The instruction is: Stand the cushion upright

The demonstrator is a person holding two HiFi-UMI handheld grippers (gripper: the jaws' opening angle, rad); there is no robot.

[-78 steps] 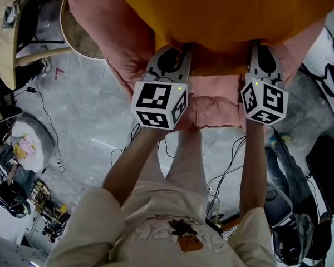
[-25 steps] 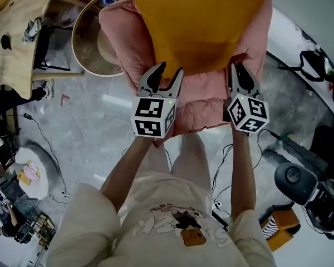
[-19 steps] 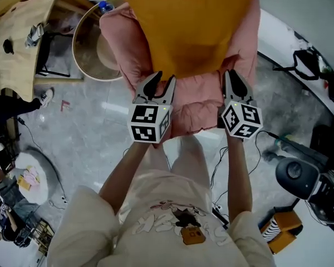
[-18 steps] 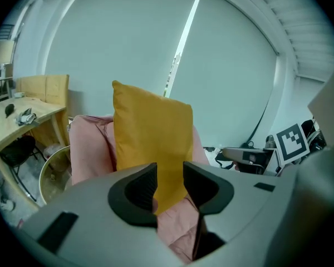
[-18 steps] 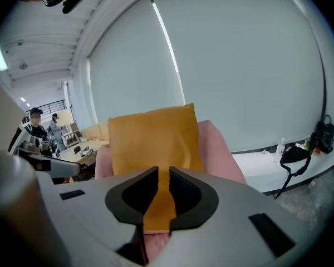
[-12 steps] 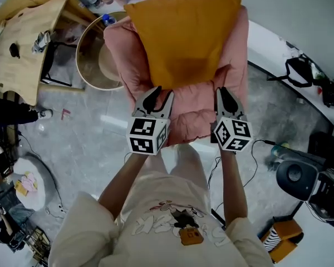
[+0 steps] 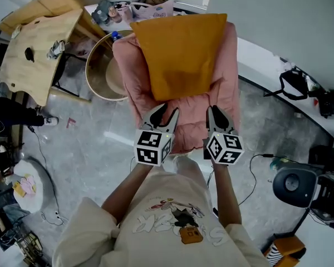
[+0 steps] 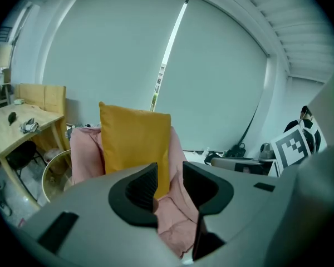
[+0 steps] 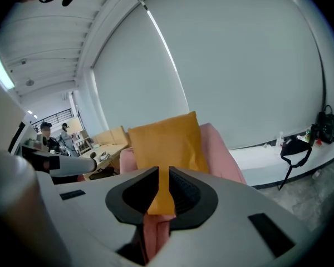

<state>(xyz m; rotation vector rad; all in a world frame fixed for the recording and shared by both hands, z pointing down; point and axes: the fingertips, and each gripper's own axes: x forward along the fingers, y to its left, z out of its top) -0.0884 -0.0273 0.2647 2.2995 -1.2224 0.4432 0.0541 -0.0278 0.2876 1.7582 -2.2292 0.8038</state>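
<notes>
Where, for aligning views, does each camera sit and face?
Head view: on the person's head, steeply down at the orange cushion on the pink chair; shows forearms, left hand-held gripper, right hand-held gripper.
Left gripper view: rides the left one, facing the cushion past its empty jaws, which have just been closing.
Right gripper view: same, on the right one.
Shared: cushion, chair.

I count one yellow cushion (image 7: 181, 54), one pink armchair (image 7: 229, 88), one wooden table (image 7: 36, 54) and one round tub (image 7: 89, 74). There are two grippers (one for each arm), the left gripper (image 7: 163, 111) and the right gripper (image 7: 213, 109), each with one marker cube (image 7: 153, 147).
</notes>
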